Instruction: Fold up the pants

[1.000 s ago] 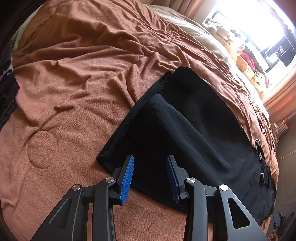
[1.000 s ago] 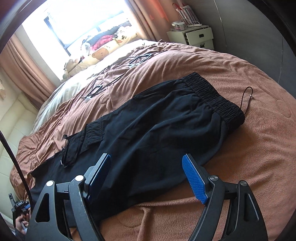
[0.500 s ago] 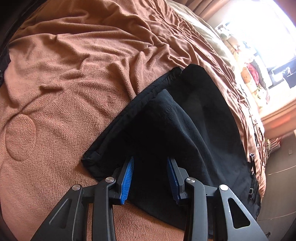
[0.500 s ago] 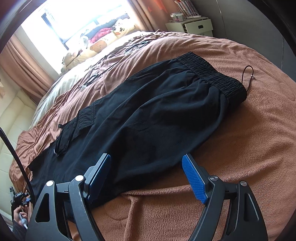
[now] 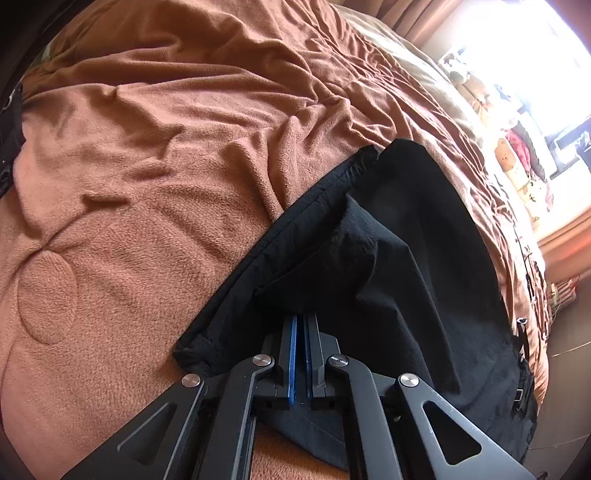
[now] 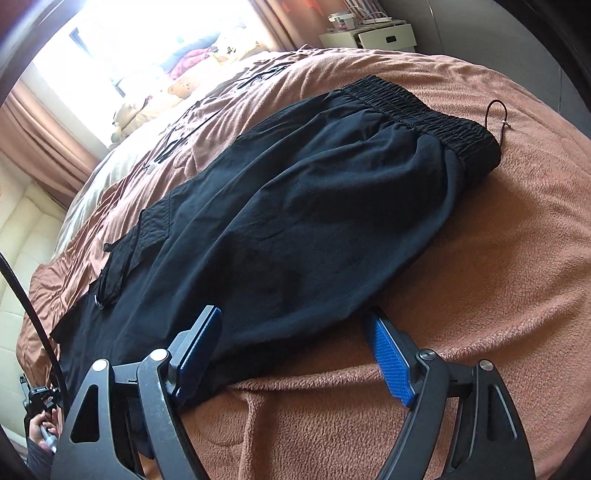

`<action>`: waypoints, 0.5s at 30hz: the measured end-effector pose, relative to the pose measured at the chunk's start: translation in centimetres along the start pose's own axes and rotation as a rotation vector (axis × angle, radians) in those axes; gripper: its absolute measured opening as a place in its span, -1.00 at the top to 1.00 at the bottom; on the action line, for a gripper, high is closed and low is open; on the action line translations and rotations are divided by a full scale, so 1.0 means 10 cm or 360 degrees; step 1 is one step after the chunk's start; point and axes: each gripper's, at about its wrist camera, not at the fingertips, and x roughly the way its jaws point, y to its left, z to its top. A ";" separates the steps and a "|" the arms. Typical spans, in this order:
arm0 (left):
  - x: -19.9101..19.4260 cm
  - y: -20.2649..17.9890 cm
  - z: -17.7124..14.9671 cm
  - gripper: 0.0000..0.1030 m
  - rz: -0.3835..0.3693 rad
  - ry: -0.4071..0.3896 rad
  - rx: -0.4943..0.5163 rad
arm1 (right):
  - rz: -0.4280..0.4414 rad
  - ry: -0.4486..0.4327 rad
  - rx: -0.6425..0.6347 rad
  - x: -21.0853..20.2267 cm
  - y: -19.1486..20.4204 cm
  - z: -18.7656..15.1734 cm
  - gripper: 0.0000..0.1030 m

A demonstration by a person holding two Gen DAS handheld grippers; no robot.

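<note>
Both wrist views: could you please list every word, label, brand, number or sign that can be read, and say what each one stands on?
None can be read in either view.
Pants: plain black, no label or print showing.
Blanket: plain, no text.
Nightstand and the items on it: too small to read.
Plush toys by the window: overexposed and blurred, nothing legible.
Both grippers: no markings visible.

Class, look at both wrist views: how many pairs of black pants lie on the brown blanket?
1. The black pants lie across the brown blanket; the same pair shows in the left wrist view. Others may be out of view.
</note>
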 end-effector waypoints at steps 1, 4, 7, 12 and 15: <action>-0.05 0.02 -0.02 0.95 -0.0001 -0.0010 0.0005 | -0.0001 0.0000 -0.0005 0.01 0.02 0.01 -0.52; -0.20 0.08 -0.06 0.95 -0.0027 -0.0032 -0.0012 | 0.0019 -0.0001 -0.0007 0.03 0.04 0.03 -0.52; -0.34 0.12 -0.13 0.95 -0.0039 -0.0050 -0.0013 | 0.0032 -0.0001 -0.0004 0.03 0.03 0.05 -0.49; -0.46 0.16 -0.24 0.96 -0.0063 -0.0048 -0.0043 | 0.0049 -0.0002 -0.0006 0.01 0.01 0.03 -0.47; -0.49 0.19 -0.26 0.95 -0.0069 -0.0056 -0.0060 | 0.0065 0.0004 0.0000 -0.01 -0.02 0.02 -0.46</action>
